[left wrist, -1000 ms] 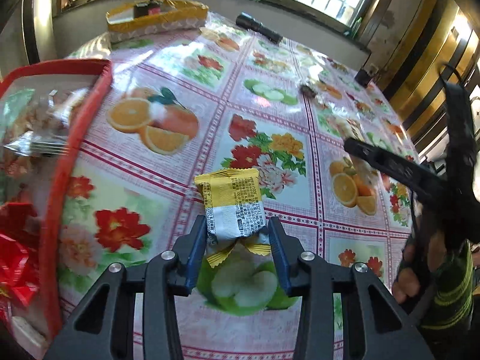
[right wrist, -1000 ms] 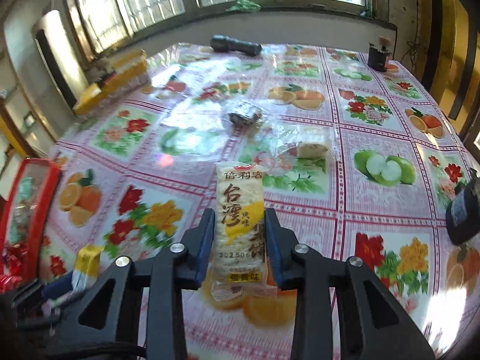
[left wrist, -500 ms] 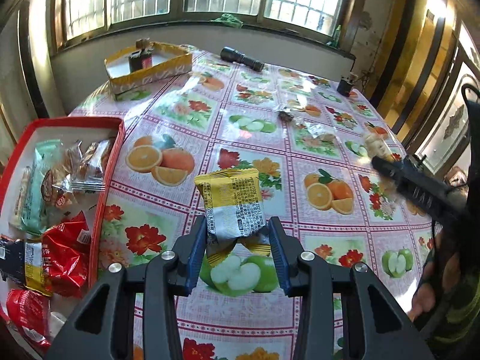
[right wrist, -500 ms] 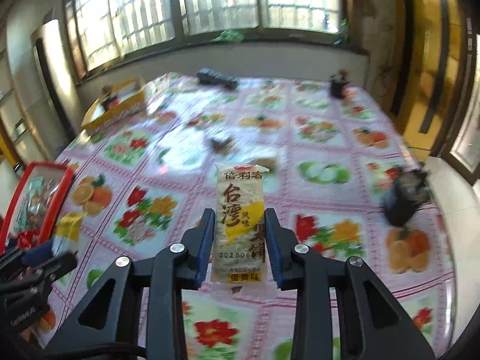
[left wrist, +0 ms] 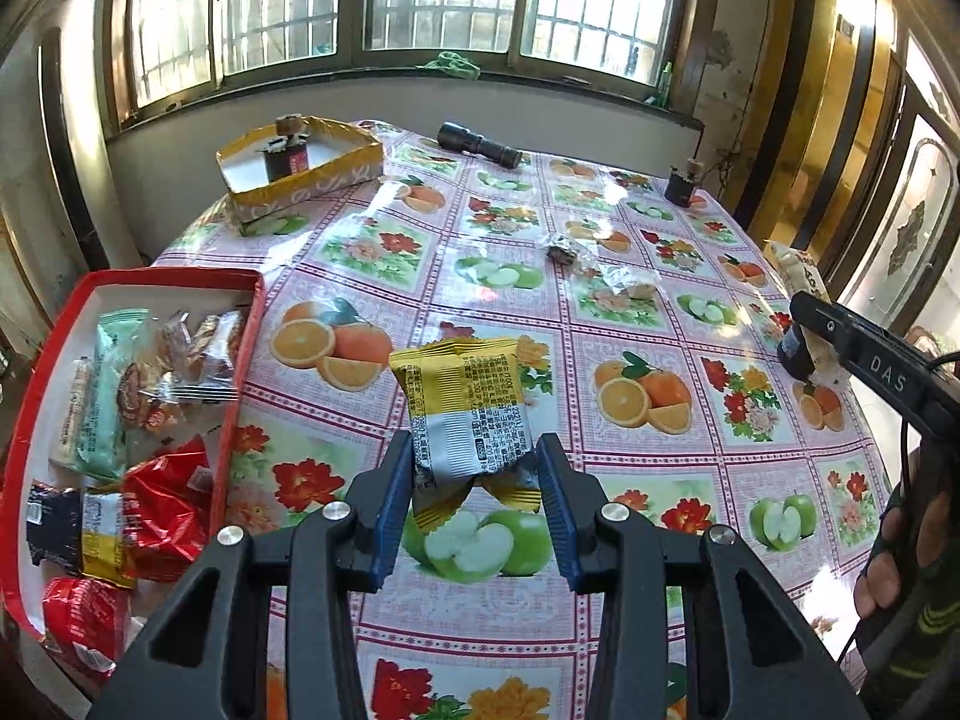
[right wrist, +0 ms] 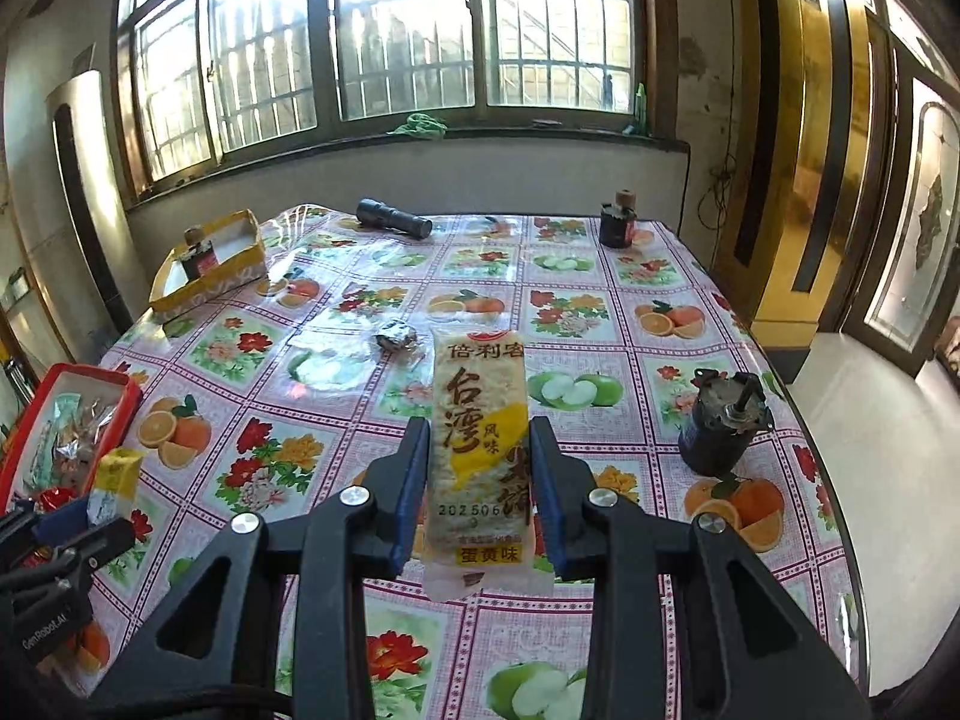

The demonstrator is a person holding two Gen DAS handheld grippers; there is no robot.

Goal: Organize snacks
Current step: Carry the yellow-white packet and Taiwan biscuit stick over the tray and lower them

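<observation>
My left gripper [left wrist: 474,468] is shut on a yellow and silver snack packet [left wrist: 465,414], held upright above the table. To its left lies the red tray [left wrist: 237,372], white inside, with several wrapped snacks in it. My right gripper [right wrist: 480,468] is shut on a long pale rice-cracker packet [right wrist: 480,438] with Chinese print, also lifted off the table. In the left wrist view the right gripper [left wrist: 807,342] shows at the right edge with that packet. In the right wrist view the left gripper [right wrist: 105,501] shows low on the left beside the tray [right wrist: 129,405]. Two small clear-wrapped snacks [left wrist: 624,279] lie mid-table.
The round table [right wrist: 600,312] wears a fruit-and-flower plastic cloth. A yellow box [left wrist: 300,171] with a small bottle stands at the back left, a black torch [left wrist: 477,144] at the back, a dark bottle [right wrist: 618,222] at the back right, a dark motor-like part [right wrist: 720,426] near the right edge.
Both grippers have risen with their packets, and more of the table and room shows. The red tray now lies farther below on the left. Both grips are unchanged.
</observation>
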